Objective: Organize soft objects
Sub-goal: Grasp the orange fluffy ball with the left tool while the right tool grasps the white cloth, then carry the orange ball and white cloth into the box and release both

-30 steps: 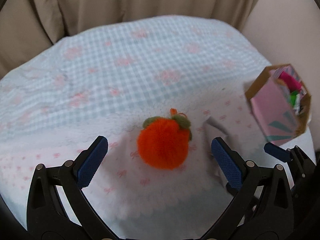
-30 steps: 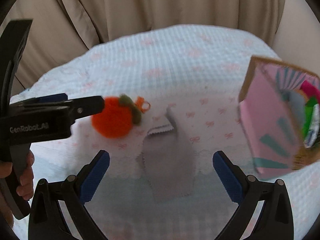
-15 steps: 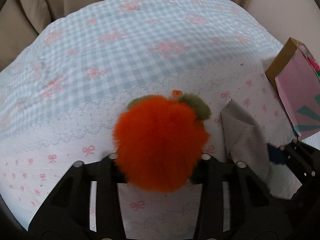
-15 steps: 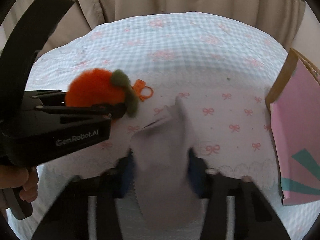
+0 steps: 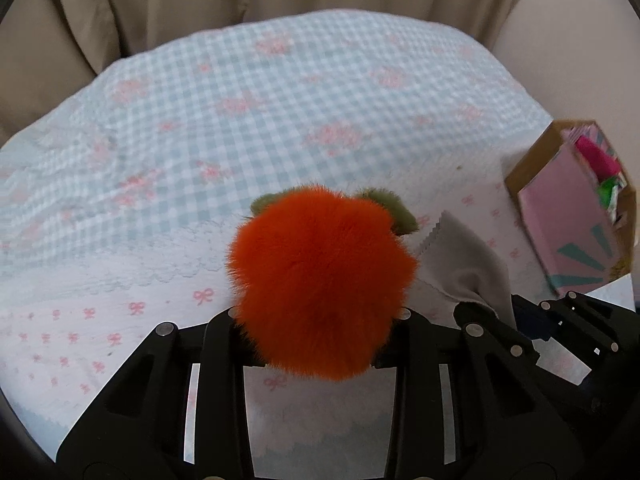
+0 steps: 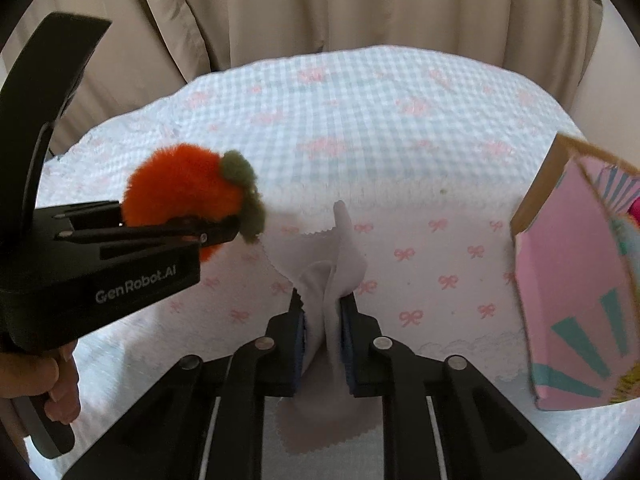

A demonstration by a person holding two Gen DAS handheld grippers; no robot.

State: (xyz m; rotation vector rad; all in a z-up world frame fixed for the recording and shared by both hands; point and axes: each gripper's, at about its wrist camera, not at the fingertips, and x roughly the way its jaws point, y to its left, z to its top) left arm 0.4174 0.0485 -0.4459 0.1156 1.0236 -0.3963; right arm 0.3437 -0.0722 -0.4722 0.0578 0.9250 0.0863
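Note:
My left gripper (image 5: 320,320) is shut on a fluffy orange pompom fruit (image 5: 322,280) with green leaves and holds it above the bed; the fingertips are hidden in the fur. It also shows in the right wrist view (image 6: 182,196), held by the left gripper (image 6: 216,234). My right gripper (image 6: 323,320) is shut on a grey cloth (image 6: 332,264) with pinked edges, bunched between the blue pads. The cloth also shows in the left wrist view (image 5: 460,256), to the right of the pompom.
A pink paper bag (image 6: 576,300) with teal rays stands at the right on the checked blue and pink bedspread (image 6: 380,120); it holds bright pink and green items (image 5: 600,176). Beige curtains (image 6: 320,8) hang behind.
Both grippers went from open to shut: the left closed on the pompom and lifted it, the right closed on the grey cloth and raised it off the bedspread.

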